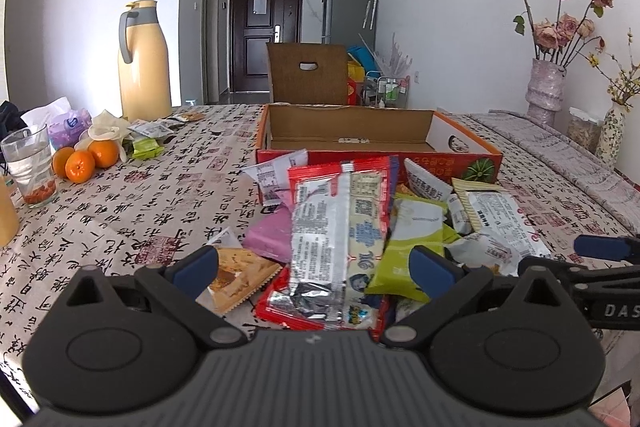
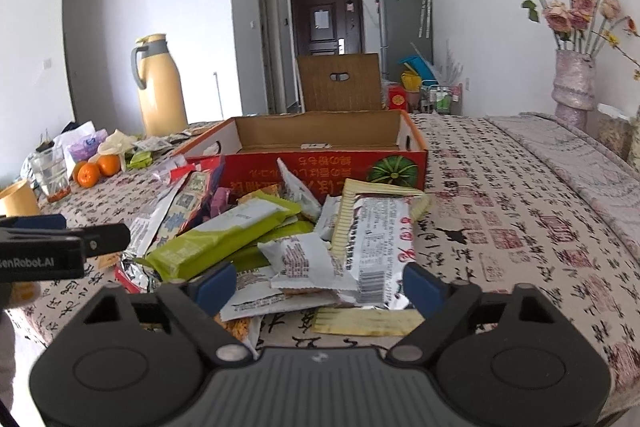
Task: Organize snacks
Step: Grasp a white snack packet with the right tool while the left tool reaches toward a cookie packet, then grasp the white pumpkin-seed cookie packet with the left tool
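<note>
A pile of snack packets lies on the patterned tablecloth in front of an open red-and-orange cardboard box (image 1: 448, 163) (image 2: 256, 171). My left gripper (image 1: 316, 269) stands open just above the pile, with a long red-and-silver packet (image 1: 340, 227) between its blue pads, untouched. My right gripper (image 2: 319, 283) is open too, low over the pile's near end. A small white packet (image 2: 304, 259) and a cream-edged silver packet (image 2: 376, 239) lie between its pads. A green packet (image 2: 224, 235) (image 1: 404, 251) lies across the pile. Each gripper shows at the edge of the other's view.
A yellow thermos jug (image 1: 142, 67) stands at the back left. Oranges (image 1: 82, 163), a glass (image 1: 30, 167), a tissue pack and small packets sit at the left. Vases with dried flowers (image 1: 546, 91) stand at the back right. A brown carton (image 1: 306, 73) rises behind the box.
</note>
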`<state>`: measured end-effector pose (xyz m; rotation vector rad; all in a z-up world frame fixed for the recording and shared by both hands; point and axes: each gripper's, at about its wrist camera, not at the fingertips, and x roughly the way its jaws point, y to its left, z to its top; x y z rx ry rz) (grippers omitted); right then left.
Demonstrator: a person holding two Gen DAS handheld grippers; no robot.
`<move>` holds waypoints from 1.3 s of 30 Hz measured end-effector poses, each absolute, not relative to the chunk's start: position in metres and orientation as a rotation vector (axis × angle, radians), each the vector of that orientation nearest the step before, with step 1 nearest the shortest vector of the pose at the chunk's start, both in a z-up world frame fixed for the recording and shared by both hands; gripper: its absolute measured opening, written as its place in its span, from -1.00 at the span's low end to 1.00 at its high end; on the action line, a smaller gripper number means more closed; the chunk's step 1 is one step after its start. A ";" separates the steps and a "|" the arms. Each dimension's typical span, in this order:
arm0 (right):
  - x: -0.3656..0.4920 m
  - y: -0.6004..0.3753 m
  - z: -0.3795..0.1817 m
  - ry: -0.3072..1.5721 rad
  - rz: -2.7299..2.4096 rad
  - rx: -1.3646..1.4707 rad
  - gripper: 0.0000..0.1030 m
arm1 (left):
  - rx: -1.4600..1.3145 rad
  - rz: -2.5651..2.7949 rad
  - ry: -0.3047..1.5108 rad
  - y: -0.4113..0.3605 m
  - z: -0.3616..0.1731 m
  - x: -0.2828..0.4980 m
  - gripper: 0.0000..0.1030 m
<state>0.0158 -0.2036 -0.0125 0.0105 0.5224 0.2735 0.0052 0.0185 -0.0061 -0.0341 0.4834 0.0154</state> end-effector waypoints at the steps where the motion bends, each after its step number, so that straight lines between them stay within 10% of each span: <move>1: 0.020 -0.202 -0.014 0.527 0.279 0.004 0.61 | -0.038 0.015 0.487 0.021 -0.007 0.007 1.00; 12: 0.073 -0.185 -0.030 0.605 0.306 -0.010 0.46 | -0.060 0.030 0.531 0.041 -0.012 0.025 1.00; 21: 0.086 -0.183 -0.038 0.640 0.348 -0.008 -0.20 | -0.043 0.048 0.557 0.047 -0.017 0.033 1.00; 39: 0.064 -0.206 -0.022 0.512 0.269 0.076 -0.27 | 0.032 0.097 0.652 0.103 -0.034 0.069 1.00</move>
